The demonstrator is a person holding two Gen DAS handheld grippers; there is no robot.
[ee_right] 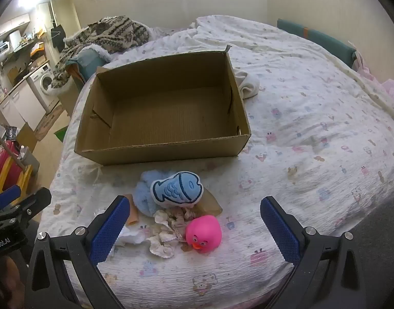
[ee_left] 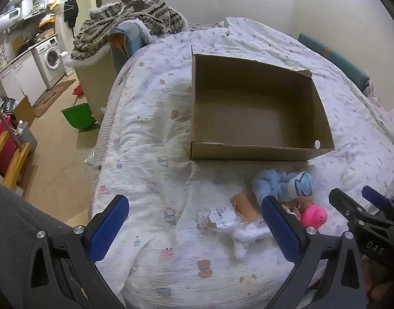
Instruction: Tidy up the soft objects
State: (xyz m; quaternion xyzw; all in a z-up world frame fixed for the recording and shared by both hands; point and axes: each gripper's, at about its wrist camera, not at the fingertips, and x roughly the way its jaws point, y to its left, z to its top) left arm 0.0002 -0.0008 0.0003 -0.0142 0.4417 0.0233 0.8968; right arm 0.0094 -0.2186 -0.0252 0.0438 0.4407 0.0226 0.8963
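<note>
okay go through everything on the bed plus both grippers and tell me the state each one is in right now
cardboard box: open-topped, empty, upright on the bed.
fish plush: lying on the pile, outside the box.
pink duck: upright on the bed, outside the box.
blue fluffy cloth: bunched under the fish plush.
left gripper: open, holding nothing.
right gripper: open, holding nothing.

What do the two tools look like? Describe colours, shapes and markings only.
Both tools, left tool and right tool, match: black angular frames with triangular cut-outs, silver round bolts, and flat fingers faced with textured blue pads. White lettering marks the bodies, only partly readable. A grey sleeve shows beside the left one.
</note>
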